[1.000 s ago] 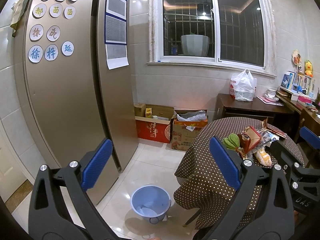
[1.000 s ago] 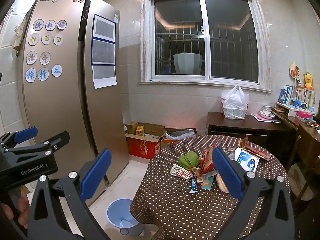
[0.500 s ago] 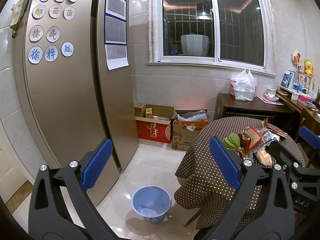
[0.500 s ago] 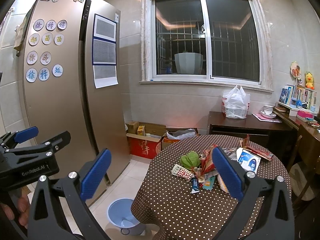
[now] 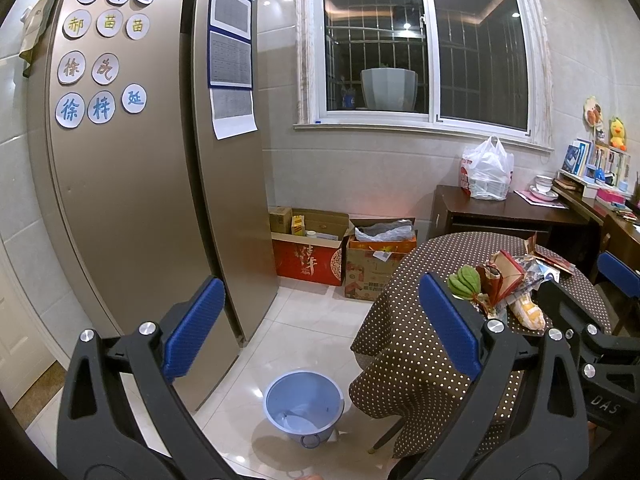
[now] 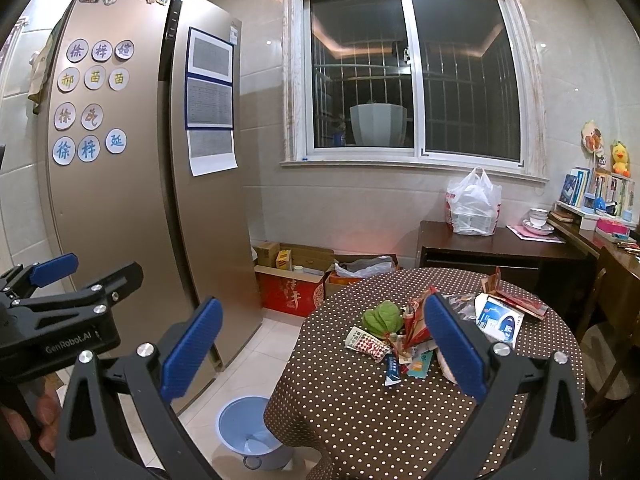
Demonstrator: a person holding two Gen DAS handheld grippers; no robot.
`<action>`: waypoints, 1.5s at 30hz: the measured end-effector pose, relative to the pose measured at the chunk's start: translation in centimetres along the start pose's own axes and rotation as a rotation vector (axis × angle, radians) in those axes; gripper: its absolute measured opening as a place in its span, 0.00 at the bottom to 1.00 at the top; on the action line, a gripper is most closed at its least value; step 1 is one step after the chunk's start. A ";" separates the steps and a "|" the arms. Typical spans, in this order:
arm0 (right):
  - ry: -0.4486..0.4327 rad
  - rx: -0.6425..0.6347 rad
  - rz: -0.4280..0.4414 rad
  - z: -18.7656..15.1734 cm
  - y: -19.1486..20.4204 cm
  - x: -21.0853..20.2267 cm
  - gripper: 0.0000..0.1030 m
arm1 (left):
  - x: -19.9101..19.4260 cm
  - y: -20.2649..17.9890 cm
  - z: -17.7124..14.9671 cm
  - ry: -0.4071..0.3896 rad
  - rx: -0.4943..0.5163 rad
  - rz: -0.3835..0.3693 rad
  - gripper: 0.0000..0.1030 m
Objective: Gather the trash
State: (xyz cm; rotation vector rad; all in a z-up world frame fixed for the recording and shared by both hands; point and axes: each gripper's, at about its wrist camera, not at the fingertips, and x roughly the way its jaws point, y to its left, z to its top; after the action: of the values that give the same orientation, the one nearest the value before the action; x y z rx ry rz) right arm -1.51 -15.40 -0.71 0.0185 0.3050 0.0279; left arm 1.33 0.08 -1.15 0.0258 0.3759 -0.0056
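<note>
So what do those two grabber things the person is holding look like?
Both look alike. The left gripper and the right gripper each have black plastic arms with triangle cut-outs, shiny silver bolts, and two ridged blue pads as fingers. The side of the left one has white "GenRobot.AI" lettering; the right one shows "DAS". No cables or sleeves are visible.

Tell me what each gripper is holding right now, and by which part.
Nothing is held. The left gripper and the right gripper both stand wide open with empty space between the blue pads; the trash pile lies untouched on the dotted table.
</note>
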 end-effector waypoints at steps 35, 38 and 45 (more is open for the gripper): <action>0.011 0.012 0.009 0.0 0.1 0.1 0.96 | -0.1 0.6 -0.4 0.005 0.005 0.001 0.93; 0.016 0.016 0.010 -0.1 0.1 0.1 0.96 | -0.2 0.9 -0.7 0.010 0.007 0.002 0.93; 0.028 0.030 0.012 -0.2 -0.3 0.5 0.96 | 0.5 0.4 -0.7 0.028 0.020 0.007 0.93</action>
State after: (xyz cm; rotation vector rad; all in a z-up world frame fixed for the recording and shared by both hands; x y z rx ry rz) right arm -1.13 -15.73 -1.06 0.0497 0.3331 0.0350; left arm 1.52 0.54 -2.00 0.0466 0.4037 -0.0019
